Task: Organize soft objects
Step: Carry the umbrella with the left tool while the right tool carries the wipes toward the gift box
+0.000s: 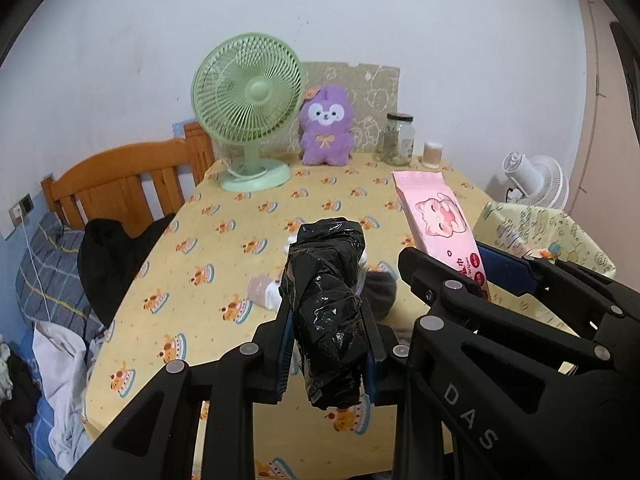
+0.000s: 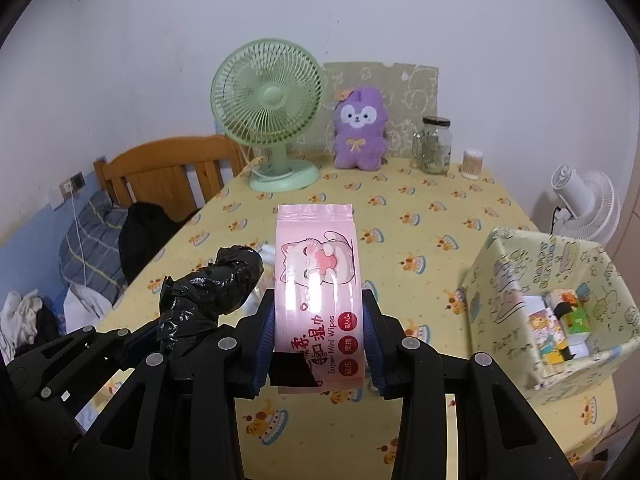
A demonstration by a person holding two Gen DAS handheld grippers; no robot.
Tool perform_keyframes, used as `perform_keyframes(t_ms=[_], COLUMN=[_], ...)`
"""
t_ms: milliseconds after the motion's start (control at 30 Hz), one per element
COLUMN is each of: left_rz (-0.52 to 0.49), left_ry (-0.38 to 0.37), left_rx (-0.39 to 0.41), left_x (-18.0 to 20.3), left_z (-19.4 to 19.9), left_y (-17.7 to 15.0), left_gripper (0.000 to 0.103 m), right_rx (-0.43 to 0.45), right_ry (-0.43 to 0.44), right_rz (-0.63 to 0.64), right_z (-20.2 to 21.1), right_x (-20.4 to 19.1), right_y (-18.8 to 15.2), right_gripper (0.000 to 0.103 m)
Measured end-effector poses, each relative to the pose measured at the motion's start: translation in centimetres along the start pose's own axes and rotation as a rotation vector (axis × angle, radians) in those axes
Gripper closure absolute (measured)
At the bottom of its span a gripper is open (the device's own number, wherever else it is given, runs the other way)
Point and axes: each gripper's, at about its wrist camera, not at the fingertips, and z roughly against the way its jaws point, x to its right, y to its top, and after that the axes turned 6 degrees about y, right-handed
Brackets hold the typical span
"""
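My right gripper (image 2: 318,344) clamps the pink wipes pack (image 2: 316,280), long axis toward twelve; the box (image 2: 500,280) at three probably suits it. My left gripper (image 1: 326,344) pinches the black bag roll (image 1: 326,300).

fan (image 2: 267,114) left of plush toy (image 2: 360,136) | jar (image 2: 434,146) right | box (image 2: 548,308) near-right on table (image 2: 420,220)

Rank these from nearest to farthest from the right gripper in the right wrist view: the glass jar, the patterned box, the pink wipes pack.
1. Pink wipes pack: clamped in the right gripper.
2. Patterned box: on the table, to the right of the gripper.
3. Glass jar: at the table's far edge, by the wall, right of the purple plush.
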Motion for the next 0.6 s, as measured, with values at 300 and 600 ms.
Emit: perform_keyframes(t_ms=[300, 600], left_rz=[-0.014, -0.033], left_ry=[-0.016, -0.023], left_rx=[0.045, 0.07], left_x=[1.4, 2.4], left_z=[2.3, 3.4], left_y=[1.9, 3.5], left_gripper=[0.075, 0.075], right_rx=[0.051, 0.082], right_ry=[-0.002, -0.01], right_rz=[-0.017, -0.016], right_z=[3.1, 4.9], right_x=[1.0, 1.9], right_y=[1.7, 3.4], right_gripper=[0.06, 0.06])
